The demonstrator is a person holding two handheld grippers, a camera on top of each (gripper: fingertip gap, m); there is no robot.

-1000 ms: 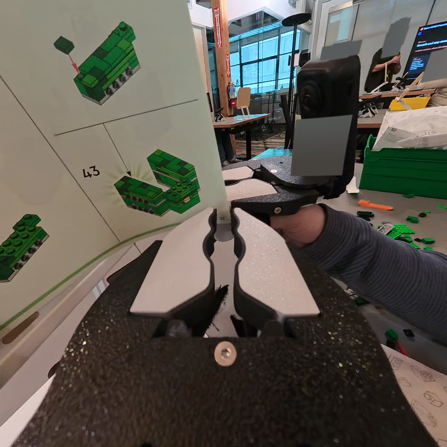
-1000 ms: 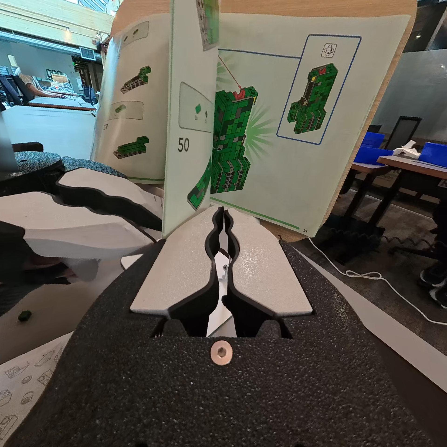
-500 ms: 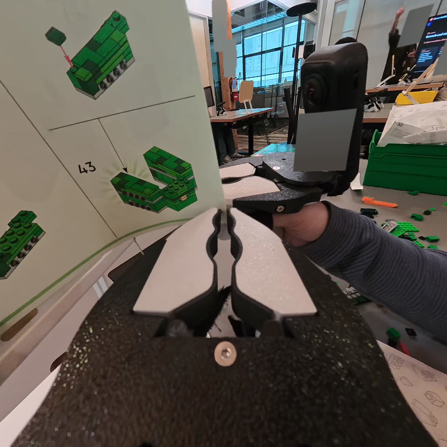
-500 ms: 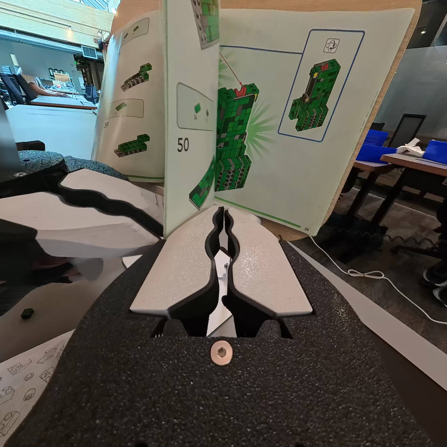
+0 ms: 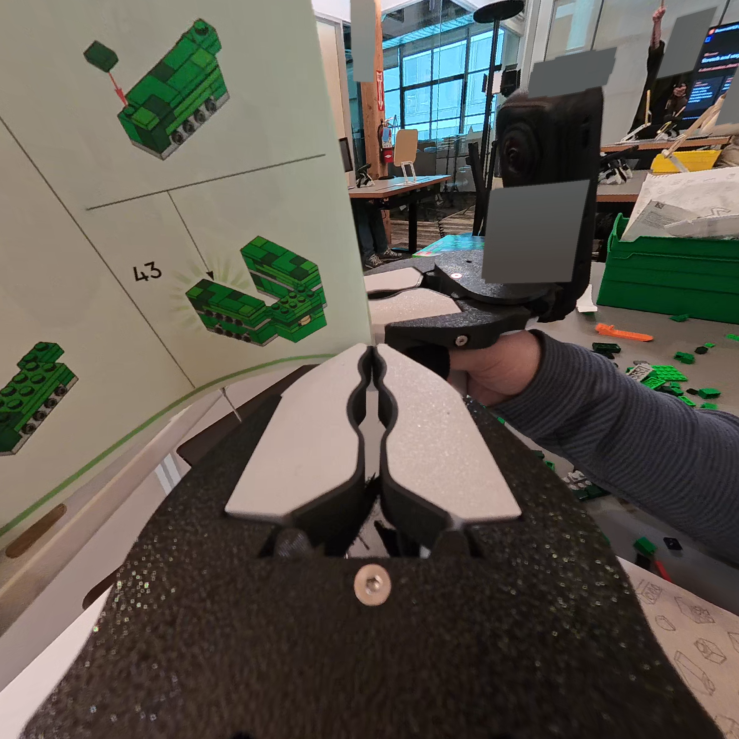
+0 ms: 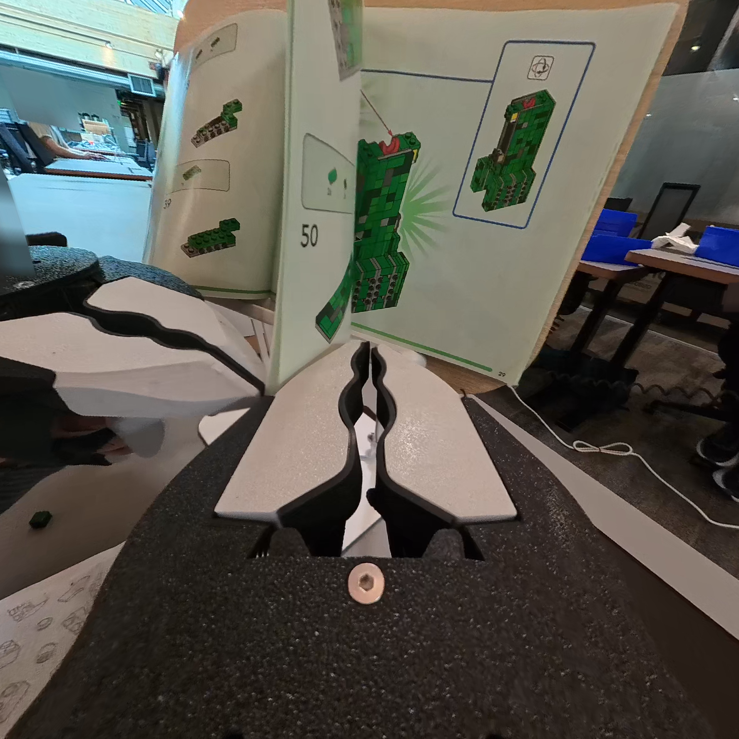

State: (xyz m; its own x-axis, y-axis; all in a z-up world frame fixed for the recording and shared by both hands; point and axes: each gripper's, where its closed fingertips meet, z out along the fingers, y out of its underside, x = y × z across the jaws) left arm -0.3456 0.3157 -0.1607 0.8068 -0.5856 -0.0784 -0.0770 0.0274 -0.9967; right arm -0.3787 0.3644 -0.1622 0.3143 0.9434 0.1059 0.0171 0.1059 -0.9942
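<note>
Pinching the lower corner of one page (image 5: 168, 224) of the instruction booklet (image 6: 500, 200), the left claw (image 5: 372, 352) is pressed together on the paper. The right claw (image 6: 367, 348) also grips a page edge (image 6: 316, 240), fingers nearly touching, probably to separate the sheets. The booklet stands upright against a wooden board (image 6: 460, 378). Green bricks (image 5: 664, 376) lie scattered on the counter (image 5: 660, 348) near a green bin (image 5: 672, 276).

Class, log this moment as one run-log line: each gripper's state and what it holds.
left gripper: shut on booklet page | right gripper: shut on middle page | booklet: upright, open | loose green bricks: on table
</note>
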